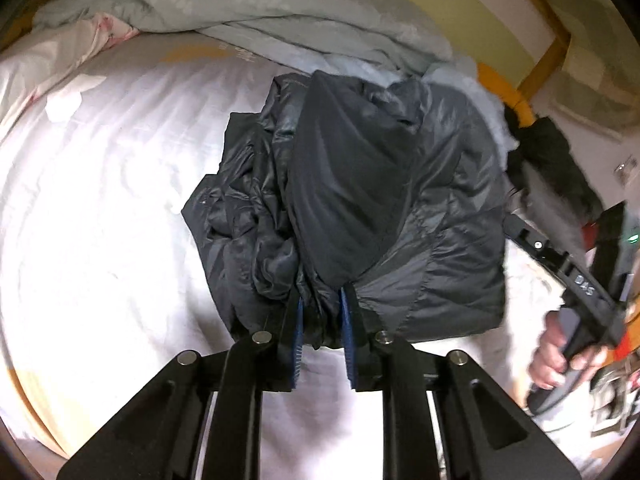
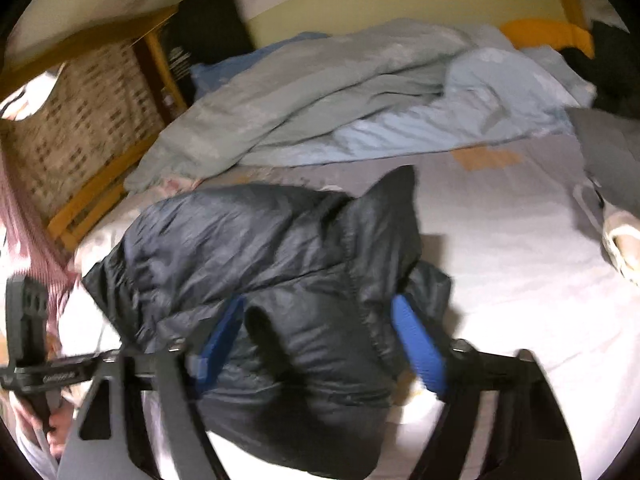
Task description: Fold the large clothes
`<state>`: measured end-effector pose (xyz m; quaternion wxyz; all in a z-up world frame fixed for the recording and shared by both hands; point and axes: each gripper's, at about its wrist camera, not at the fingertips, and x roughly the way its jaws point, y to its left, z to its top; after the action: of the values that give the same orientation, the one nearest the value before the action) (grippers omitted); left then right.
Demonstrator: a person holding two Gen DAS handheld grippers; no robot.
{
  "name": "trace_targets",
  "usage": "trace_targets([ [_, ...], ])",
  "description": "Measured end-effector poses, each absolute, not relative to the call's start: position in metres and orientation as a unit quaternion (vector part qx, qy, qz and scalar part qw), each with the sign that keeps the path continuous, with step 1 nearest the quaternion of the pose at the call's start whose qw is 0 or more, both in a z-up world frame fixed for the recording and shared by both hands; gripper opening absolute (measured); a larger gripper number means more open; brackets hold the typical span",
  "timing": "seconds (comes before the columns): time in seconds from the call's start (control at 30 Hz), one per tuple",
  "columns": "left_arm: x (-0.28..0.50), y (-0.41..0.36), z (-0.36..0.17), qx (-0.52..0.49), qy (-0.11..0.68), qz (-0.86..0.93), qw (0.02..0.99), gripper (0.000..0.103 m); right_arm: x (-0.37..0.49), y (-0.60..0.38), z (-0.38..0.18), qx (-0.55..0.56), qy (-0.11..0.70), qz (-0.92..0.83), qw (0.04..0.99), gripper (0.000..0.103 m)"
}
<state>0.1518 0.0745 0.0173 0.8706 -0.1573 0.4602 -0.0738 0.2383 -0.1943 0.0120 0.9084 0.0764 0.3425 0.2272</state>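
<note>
A black puffer jacket (image 1: 360, 200) lies bunched and partly folded on the white bed sheet (image 1: 100, 200). My left gripper (image 1: 322, 304) is shut on the jacket's near edge, with fabric pinched between the blue pads. In the right wrist view the same jacket (image 2: 260, 260) fills the middle. My right gripper (image 2: 320, 316) has its jaws wide apart around a thick fold of the jacket, with blue pads on either side. The right gripper (image 1: 512, 226) also shows at the jacket's right edge in the left wrist view, held by a hand (image 1: 560, 356).
A crumpled grey-blue duvet (image 1: 260, 8) lies along the far side of the bed, also in the right wrist view (image 2: 320, 92). A wooden bed frame with woven panel (image 2: 80, 120) stands at left. An orange item (image 2: 548, 32) and dark clothes lie at the far right.
</note>
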Motion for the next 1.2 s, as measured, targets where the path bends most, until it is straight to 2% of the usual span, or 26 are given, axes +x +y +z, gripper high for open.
trace_targets([
  [0.13,0.145,0.066,0.028,-0.148,0.410,-0.070,0.897,0.027,0.233,-0.179,0.002,0.039,0.341,0.215,0.914,0.066],
  [0.27,0.134,0.049,0.063,-0.079,0.331,-0.042,0.939,0.049,0.229,-0.173,-0.004,0.044,0.343,0.228,0.910,0.066],
  [0.4,0.146,0.028,0.079,0.012,0.314,0.016,0.949,0.049,0.228,-0.172,-0.005,0.045,0.342,0.237,0.908,0.061],
  [0.47,0.158,0.028,0.081,0.016,0.310,0.029,0.950,0.049,0.228,-0.173,-0.006,0.046,0.342,0.242,0.907,0.058],
  [0.57,0.179,0.034,0.073,0.004,0.336,0.025,0.941,0.049,0.224,-0.175,-0.007,0.038,0.345,0.249,0.904,0.057],
  [0.63,0.189,0.040,0.061,-0.003,0.360,0.033,0.932,0.054,0.222,-0.175,-0.007,0.034,0.346,0.250,0.903,0.057],
  [0.7,0.192,0.050,0.046,-0.014,0.374,0.056,0.926,0.080,0.222,-0.176,-0.006,0.029,0.350,0.249,0.903,0.057],
  [0.73,0.193,0.058,0.038,-0.032,0.383,0.067,0.921,0.084,0.222,-0.176,-0.005,0.028,0.352,0.244,0.903,0.057],
  [0.8,0.196,0.073,0.022,-0.084,0.411,0.062,0.906,0.086,0.221,-0.181,-0.003,0.037,0.356,0.229,0.905,0.069],
  [0.83,0.198,0.080,0.013,-0.108,0.428,0.052,0.896,0.087,0.221,-0.184,-0.002,0.039,0.356,0.212,0.909,0.079],
  [0.87,0.199,0.084,0.007,-0.122,0.438,0.046,0.889,0.090,0.221,-0.186,-0.003,0.036,0.356,0.193,0.914,0.082],
  [0.97,0.197,0.088,-0.008,-0.128,0.449,0.043,0.883,0.099,0.222,-0.193,-0.005,0.031,0.357,0.167,0.919,0.082],
  [1.13,0.207,0.082,-0.034,-0.140,0.476,0.024,0.868,0.103,0.251,-0.232,-0.041,0.220,0.465,0.215,0.830,0.082],
  [1.2,0.211,0.082,-0.039,-0.136,0.475,0.017,0.869,0.103,0.256,-0.239,-0.051,0.250,0.476,0.228,0.812,0.082],
])
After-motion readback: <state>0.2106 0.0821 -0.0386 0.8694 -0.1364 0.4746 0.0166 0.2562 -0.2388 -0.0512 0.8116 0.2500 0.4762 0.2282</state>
